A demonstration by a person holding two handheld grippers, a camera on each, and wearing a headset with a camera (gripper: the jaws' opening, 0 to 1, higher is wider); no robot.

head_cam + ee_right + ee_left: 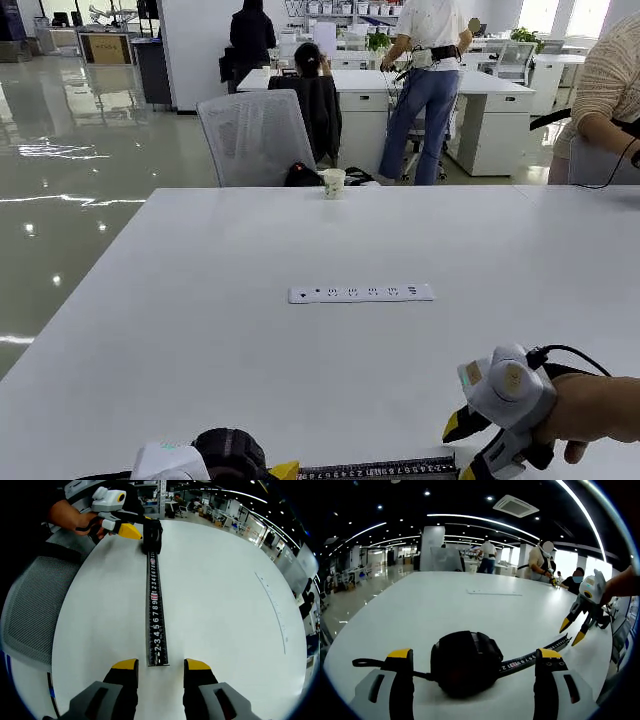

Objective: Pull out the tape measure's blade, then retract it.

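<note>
Jaws of the right gripper (161, 663) gape astride the blade (154, 605) end. The left gripper (475, 655) jaws flank the tape measure case (465, 665), grip unclear. Blade out of the case; retraction seemingly remains.

Two grippers: left gripper (475, 653), right gripper (161, 664). One tape (466, 662) between the left jaws, one blade (155, 615) ahead of the right jaws. Beyond, one power strip (361, 293), one cup (333, 183), one tabletop (200, 330).

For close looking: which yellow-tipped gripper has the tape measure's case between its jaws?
The left gripper: the round black case sits between its jaws; the right gripper faces the black blade.
</note>
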